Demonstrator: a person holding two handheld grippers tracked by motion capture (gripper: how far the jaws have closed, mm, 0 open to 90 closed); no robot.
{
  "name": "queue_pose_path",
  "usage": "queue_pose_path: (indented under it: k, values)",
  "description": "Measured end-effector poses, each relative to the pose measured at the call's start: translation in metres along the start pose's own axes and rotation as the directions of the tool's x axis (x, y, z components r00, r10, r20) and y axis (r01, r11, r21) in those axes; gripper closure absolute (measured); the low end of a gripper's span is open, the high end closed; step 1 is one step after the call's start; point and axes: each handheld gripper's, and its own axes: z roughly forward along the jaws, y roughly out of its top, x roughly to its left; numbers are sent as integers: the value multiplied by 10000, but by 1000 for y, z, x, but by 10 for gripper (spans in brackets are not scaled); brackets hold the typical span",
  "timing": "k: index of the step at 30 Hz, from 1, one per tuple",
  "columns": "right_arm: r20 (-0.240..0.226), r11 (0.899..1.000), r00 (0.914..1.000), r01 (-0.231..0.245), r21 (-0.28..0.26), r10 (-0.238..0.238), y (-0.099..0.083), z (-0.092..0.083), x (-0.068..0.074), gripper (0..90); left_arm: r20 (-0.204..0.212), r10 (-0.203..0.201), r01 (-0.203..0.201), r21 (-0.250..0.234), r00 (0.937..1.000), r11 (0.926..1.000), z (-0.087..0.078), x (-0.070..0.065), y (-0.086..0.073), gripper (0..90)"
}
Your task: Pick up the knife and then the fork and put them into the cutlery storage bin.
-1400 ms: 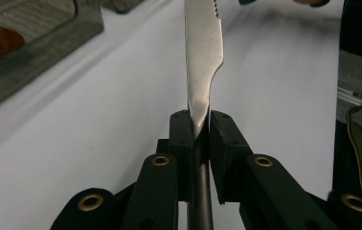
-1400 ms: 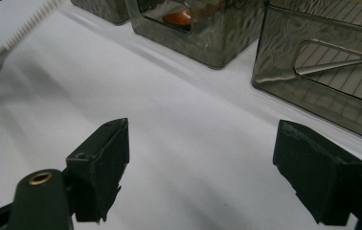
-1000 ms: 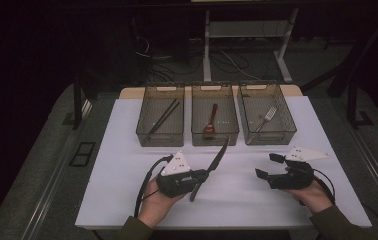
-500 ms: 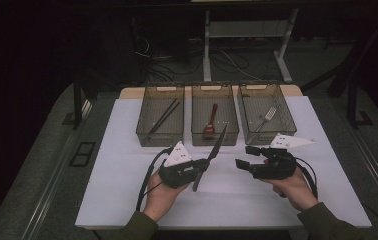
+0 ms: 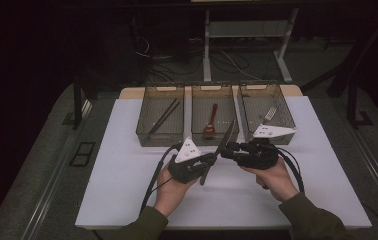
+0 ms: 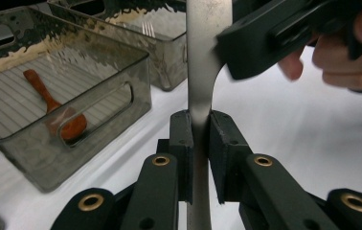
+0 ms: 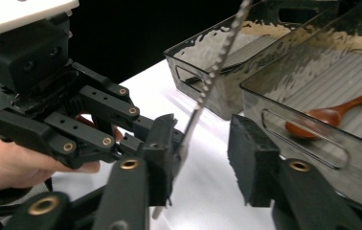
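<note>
Left gripper view is showing the left gripper (image 6: 199, 143) clenching the knife (image 6: 203, 72) at its handle, pads pressing both flat sides, the blade rising to the top centre of the frame. The right gripper (image 7: 203, 158) has just been closing; in the right gripper view its jaws are straddling the serrated blade with a gap showing on one side, so it is not gripping yet. In the high view both grippers are meeting at centre frame, just below the three bins (image 5: 161, 112), the wooden spoon (image 5: 211, 125) lying in the middle one. Likely risk: if the left gripper lets go before the right pads bite, the knife could slip and drop onto the white table (image 5: 127, 190).
</note>
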Motion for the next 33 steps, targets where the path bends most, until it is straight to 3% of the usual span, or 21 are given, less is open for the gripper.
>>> queue_pose_path:
  k: [9,17,24,28,33]
  values:
    - [-170,9996,9994,-293,19,293,6,15,1,797,-311,-26,16,-297,9995,9996,2,0,3,796]
    - [-301,9988,9984,-484,-120,480,7,19,2,867,-360,-41,31,-289,9993,9996,1,2,2,794]
    - [-211,9992,9991,-382,-95,380,7,18,3,871,-174,-126,119,-380,9998,9992,1,3,2,784]
    - [6,9993,9995,-316,-177,316,8,13,0,871,96,-55,59,-380,9999,9993,-9,7,-1,648]
    - [516,9993,9983,-266,-246,278,12,1,-12,871,477,101,-99,-39,9988,9999,-27,17,-18,509]
